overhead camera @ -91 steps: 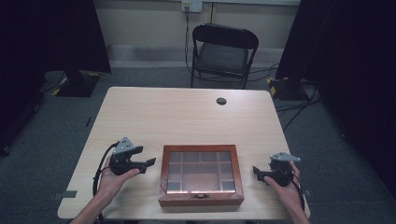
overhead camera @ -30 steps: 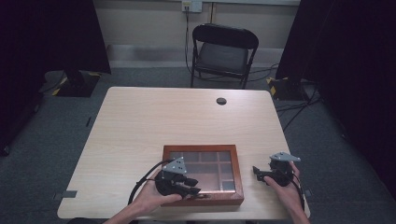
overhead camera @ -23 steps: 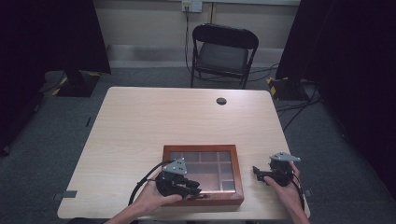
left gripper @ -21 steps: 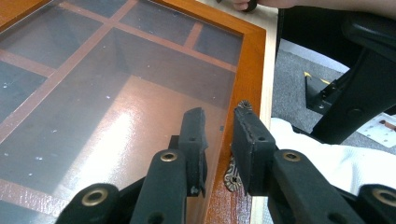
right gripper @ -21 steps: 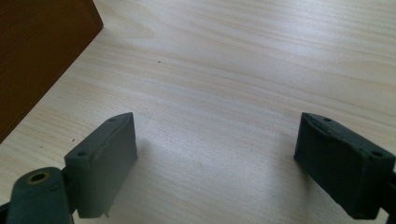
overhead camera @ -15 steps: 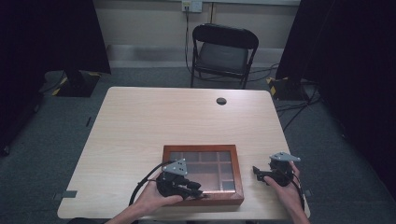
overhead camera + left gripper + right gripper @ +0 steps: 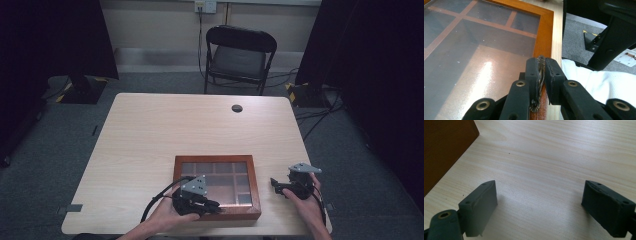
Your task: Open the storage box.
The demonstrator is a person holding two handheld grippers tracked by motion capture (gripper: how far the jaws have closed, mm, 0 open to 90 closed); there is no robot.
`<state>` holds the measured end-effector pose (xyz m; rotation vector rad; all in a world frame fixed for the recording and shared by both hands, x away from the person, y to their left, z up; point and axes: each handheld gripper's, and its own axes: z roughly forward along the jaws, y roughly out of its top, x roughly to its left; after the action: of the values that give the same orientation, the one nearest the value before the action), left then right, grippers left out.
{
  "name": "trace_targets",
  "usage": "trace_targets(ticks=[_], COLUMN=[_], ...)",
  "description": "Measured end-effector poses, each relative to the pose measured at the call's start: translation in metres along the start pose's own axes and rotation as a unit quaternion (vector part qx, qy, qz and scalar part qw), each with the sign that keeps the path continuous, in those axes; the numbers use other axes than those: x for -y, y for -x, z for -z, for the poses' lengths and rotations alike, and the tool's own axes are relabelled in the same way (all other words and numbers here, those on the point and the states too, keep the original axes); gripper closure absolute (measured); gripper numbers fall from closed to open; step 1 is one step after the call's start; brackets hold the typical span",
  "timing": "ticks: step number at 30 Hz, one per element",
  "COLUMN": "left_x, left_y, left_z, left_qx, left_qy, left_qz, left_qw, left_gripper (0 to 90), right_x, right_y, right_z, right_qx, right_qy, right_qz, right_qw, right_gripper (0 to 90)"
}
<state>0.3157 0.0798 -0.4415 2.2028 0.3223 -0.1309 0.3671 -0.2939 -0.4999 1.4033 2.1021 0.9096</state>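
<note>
Left gripper (image 7: pixel 541 75), jaws just closed on the small brass clasp (image 7: pixel 540 65) at the near front edge of the glass-lidded wooden box (image 7: pixel 217 187) on the table (image 7: pixel 165 130), could slip off that thin clasp if pulled unevenly, while the right gripper (image 7: pixel 540 207) sits wide open, empty, beside the box.

High view overhead; gripper views close, low (sharing box (image 7: pixel 218 187)).

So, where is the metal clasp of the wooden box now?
In the left gripper view the clasp sits on the box's front edge, pinched by the left gripper; in the high view, that is the table's near edge.
</note>
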Motion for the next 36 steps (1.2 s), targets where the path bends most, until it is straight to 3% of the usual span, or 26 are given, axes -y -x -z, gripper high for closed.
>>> trace_targets(ticks=[4, 11, 21, 29, 35, 36], left_x=[-0.001, -0.002, -0.007, -0.015, -0.016, -0.017], left_y=[0.0, -0.005, -0.009, -0.01, -0.013, -0.012], left_z=[0.0, 0.0, 0.008, 0.013, 0.013, 0.013], left_qx=[0.001, 0.018, 0.034, 0.041, 0.049, 0.048], left_qy=[-0.004, -0.002, 0.013, 0.012, 0.005, 0.005], left_qz=[-0.003, 0.025, 0.038, 0.038, 0.045, 0.043], left_qw=[1.0, 0.9995, 0.9986, 0.9984, 0.9978, 0.9979], left_gripper=[82.1, 82.4, 82.4, 82.5, 82.6, 82.6], right_x=[0.0, 0.0, -0.002, -0.005, -0.01, -0.011], right_y=[0.0, 0.0, -0.001, -0.008, -0.017, -0.022], right_z=[0.0, 0.0, 0.001, 0.005, 0.014, 0.016], right_qx=[0.0, 0.0, -0.006, -0.054, -0.096, -0.113], right_qy=[0.0, 0.0, -0.008, -0.015, 0.012, 0.015], right_qz=[0.0, 0.0, 0.003, 0.008, 0.018, 0.026], right_qw=[1.0, 1.0, 0.9999, 0.9984, 0.9952, 0.9932], right_gripper=[11.8, 11.8, 12.2, 14.5, 14.5, 14.6])
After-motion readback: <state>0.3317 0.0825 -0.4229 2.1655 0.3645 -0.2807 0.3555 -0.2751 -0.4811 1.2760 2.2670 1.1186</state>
